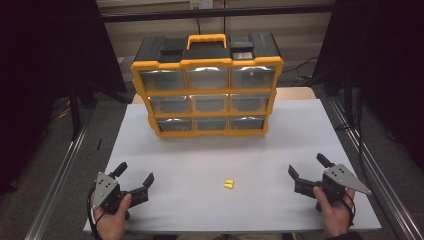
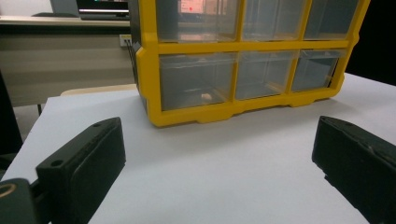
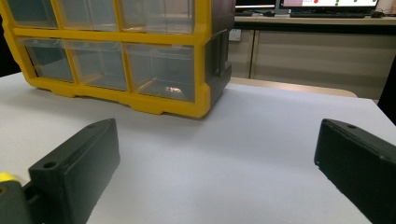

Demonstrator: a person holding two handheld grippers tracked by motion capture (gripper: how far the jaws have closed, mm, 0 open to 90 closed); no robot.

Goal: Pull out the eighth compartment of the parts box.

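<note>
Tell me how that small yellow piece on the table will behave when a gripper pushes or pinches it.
The small yellow piece looks tiny and light, so a nudge would probably send it skidding across the smooth white table. It seems rounded, so it may roll. Wide jaws could easily miss it.

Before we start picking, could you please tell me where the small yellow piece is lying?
In the high view, the small yellow piece lies on the white table, near its front edge, between both hand-held grippers and in front of the yellow organizer.
</note>
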